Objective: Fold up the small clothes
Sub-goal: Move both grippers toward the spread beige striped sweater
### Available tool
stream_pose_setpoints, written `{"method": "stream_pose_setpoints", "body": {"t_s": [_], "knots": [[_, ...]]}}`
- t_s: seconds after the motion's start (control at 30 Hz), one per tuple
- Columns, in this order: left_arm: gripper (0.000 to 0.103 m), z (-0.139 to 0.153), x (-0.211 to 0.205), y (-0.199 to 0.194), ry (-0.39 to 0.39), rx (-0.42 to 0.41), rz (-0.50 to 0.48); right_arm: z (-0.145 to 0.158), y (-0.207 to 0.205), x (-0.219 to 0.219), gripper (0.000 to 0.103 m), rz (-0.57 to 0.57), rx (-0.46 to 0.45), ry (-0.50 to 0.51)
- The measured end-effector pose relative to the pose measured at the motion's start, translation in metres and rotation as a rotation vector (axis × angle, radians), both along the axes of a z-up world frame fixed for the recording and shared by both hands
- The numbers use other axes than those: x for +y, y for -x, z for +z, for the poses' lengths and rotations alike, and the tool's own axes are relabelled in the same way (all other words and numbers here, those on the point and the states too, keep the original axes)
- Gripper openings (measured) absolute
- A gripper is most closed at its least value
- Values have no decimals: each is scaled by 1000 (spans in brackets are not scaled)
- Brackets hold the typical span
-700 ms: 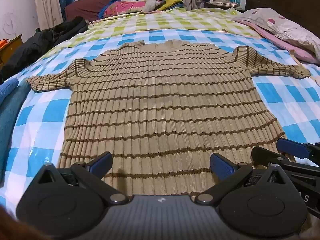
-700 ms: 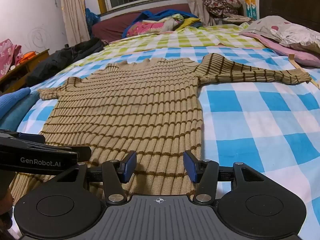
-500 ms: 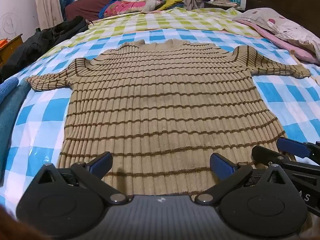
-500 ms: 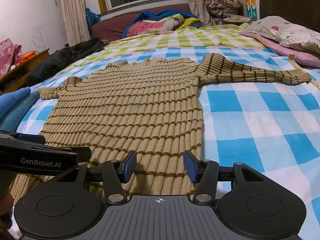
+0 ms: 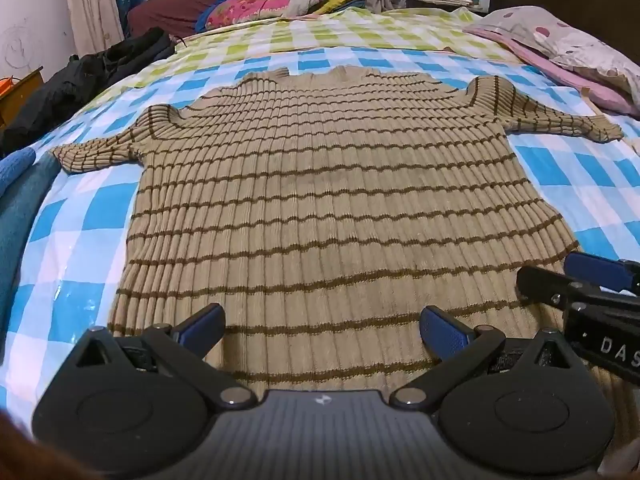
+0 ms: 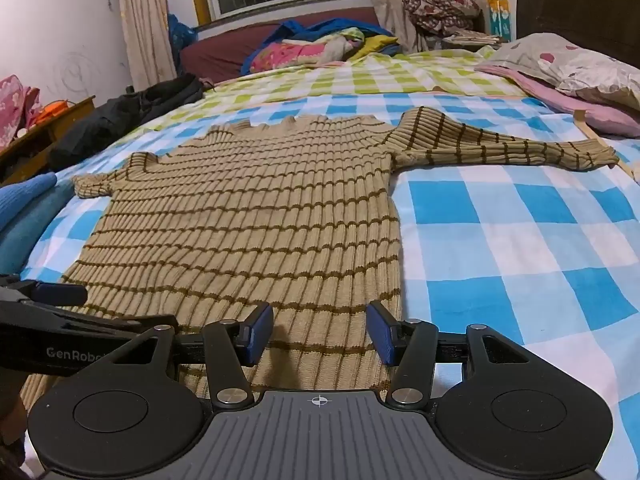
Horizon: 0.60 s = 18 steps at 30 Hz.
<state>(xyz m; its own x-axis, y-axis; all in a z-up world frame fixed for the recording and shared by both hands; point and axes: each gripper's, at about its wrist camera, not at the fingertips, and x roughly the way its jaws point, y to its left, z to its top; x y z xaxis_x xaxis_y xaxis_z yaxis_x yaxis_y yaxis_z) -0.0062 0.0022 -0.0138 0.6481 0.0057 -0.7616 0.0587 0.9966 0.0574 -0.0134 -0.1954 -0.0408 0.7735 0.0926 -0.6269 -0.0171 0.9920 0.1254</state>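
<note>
A tan ribbed sweater with brown stripes [image 5: 320, 208] lies flat on the bed's blue-checked sheet [image 6: 520, 248], sleeves spread, ready for folding. Both claws hover over its hem at the bed's near edge: the left claw [image 5: 322, 326] gapes wide, the right claw [image 6: 318, 330] stands partly open, neither pinching cloth. Open sheet lies to the sweater's right; blue folded cloth [image 5: 20, 200] crowds the left edge.
</note>
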Motion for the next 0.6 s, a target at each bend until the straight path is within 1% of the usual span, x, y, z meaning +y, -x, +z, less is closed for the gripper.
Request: {"method": "stream_pose_setpoints", "body": {"t_s": [0.2,0.43,0.5,0.6], "knots": [[103,-7,1,1,0,8,-3,0,-1,-1,52,-9,3,7],[103,-11,6,2,43,7,6,1,-1,-7,51,-33,-1,-13],[103,-13,8,6,57,-7,7,2,-1,-9,51,-40,-4,-24],[103,-15,7,11,56,-28,2,3,-2,-12,51,-54,-10,-37]]}}
